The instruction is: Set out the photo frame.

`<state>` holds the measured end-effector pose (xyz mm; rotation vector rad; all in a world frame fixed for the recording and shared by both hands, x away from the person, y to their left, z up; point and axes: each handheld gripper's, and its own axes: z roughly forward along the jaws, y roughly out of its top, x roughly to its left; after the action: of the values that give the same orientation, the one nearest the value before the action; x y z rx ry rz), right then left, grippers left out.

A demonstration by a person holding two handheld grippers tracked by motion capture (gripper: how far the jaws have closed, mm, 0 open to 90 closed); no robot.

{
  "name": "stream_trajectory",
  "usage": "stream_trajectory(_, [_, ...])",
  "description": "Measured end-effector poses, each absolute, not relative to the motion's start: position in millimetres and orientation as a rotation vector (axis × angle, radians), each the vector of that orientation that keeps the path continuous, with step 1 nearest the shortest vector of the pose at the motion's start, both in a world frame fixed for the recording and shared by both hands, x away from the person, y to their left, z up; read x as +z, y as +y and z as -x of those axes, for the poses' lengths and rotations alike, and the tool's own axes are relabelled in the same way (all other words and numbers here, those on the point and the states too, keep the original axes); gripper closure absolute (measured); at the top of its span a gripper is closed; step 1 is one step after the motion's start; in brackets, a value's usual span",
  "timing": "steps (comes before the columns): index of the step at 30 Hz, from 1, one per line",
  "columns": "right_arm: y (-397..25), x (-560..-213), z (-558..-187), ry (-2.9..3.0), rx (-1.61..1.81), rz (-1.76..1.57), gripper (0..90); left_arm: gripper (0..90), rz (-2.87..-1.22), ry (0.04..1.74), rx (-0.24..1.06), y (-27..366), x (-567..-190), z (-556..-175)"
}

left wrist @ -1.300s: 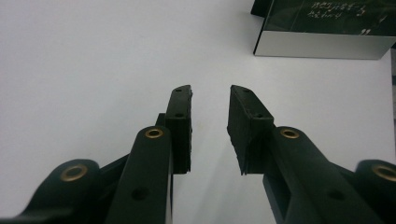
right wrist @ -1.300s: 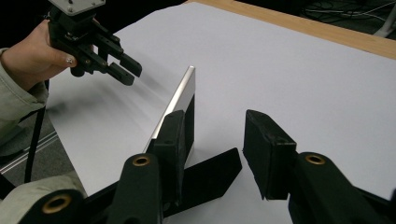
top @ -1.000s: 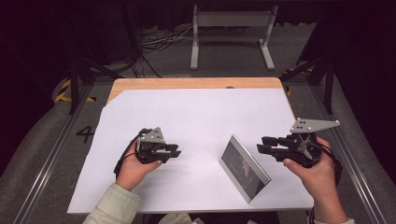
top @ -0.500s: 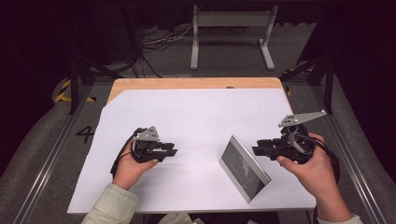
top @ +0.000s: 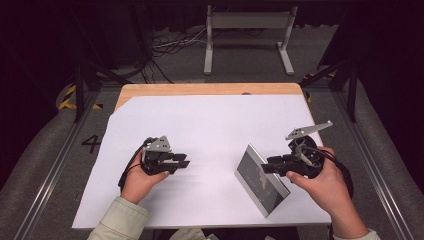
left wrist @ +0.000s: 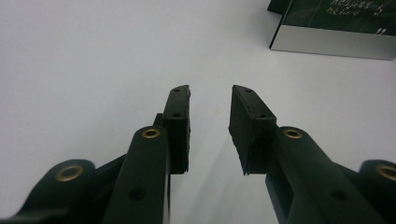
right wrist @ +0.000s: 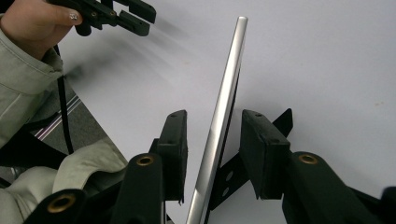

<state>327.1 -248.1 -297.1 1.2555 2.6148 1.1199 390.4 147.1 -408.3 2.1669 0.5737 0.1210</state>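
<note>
The work surface is a table with a wooden top, covered almost fully by a white sheet; a strip of bare wood shows along the far edge in the upper centre of the high view.

The task object is a thin, flat panel with a silver rim and a dark glossy face, best described as a slim tablet. In the high view it sits in the lower right of the frame, standing tilted on one long edge on the white sheet, with its dark face turned toward the lower left.

The right gripper is held in the person's right hand at the lower right of the high view. In the right gripper view, the silver edge of the tablet runs up the centre of the frame between the two black jaws. Both jaws stand apart from the edge, with visible gaps on each side; the gripper is parted and not clamping.

The left gripper is held in the left hand at the lower left of the high view, well apart from the tablet. In the left gripper view its jaws are spread over bare white sheet and grip nothing; a corner of the tablet appears at the upper right.
</note>
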Motion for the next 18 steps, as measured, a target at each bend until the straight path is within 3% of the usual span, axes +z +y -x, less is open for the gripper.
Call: stream_trajectory(18, [-240,-313,-328,2.674,1.026,-1.268,65.8,67.8,-2.175,0.567,0.118,144,-409,-389])
